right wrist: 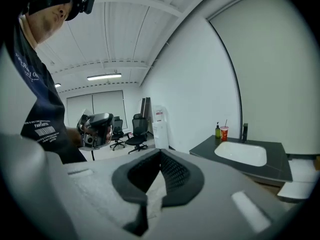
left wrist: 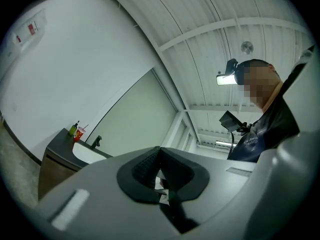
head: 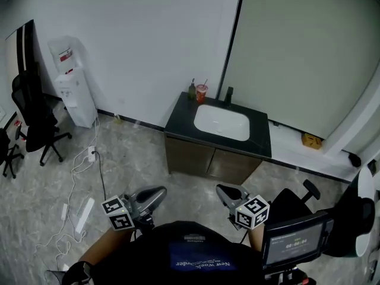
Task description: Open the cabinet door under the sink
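The cabinet door (head: 190,154) under the sink (head: 221,122) is shut, next to a second door (head: 234,166). Its face is turned toward us and it is well apart from both grippers. The dark-topped cabinet (head: 262,140) lies with its long side along the wall (head: 148,52), left to right in the head view. A green bottle (head: 192,89), a red cup (head: 201,92) and the tap (head: 228,95) sit at its back edge. We hold the left gripper (head: 155,195) and right gripper (head: 222,190) low before us, each with jaws together on nothing
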